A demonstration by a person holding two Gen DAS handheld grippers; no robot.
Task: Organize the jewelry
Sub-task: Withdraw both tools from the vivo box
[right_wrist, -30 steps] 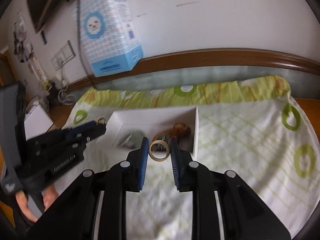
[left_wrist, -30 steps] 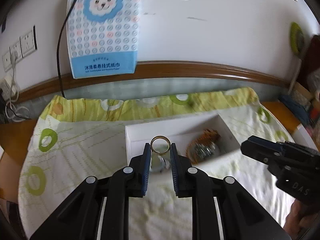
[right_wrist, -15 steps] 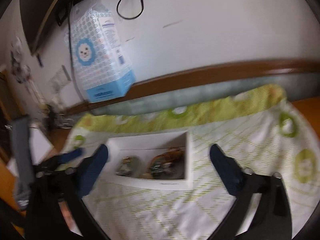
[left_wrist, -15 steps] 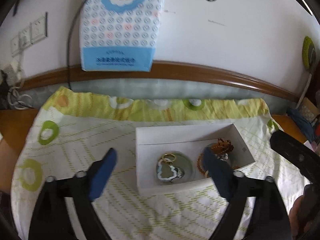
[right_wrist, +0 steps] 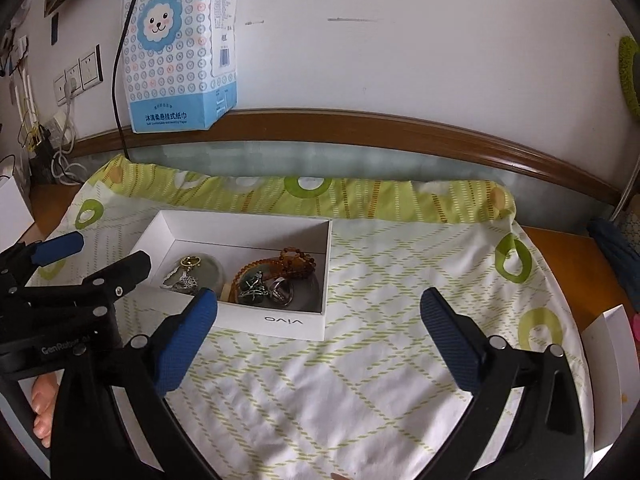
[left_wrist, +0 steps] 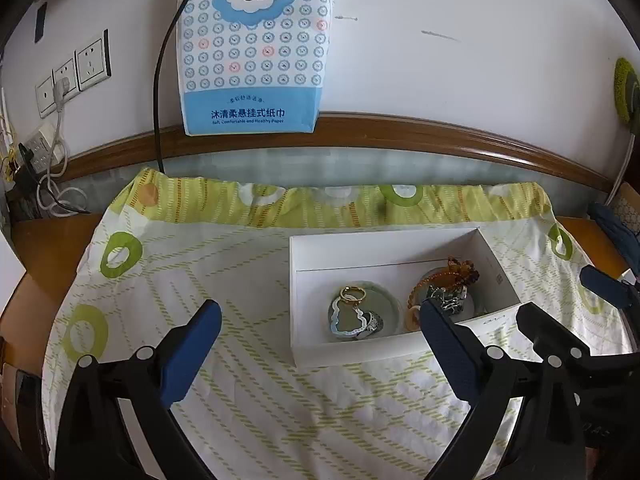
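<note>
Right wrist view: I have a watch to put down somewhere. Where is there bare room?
The green-patterned cloth lies bare right of the white cardboard box, out to the wooden desk edge, and in front between the open right gripper fingers. The box is crowded with jewelry; the open left gripper stands beside it.

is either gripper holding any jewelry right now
No. The left gripper and right gripper are both wide open and empty; the gold ring lies in the white cardboard box.

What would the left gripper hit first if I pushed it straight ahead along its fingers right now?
Probably the patterned cloth just short of the white box. The left gripper is open and aimed near the box's left end, so its near wall or the gold ring inside could come first; depth is unclear.
</note>
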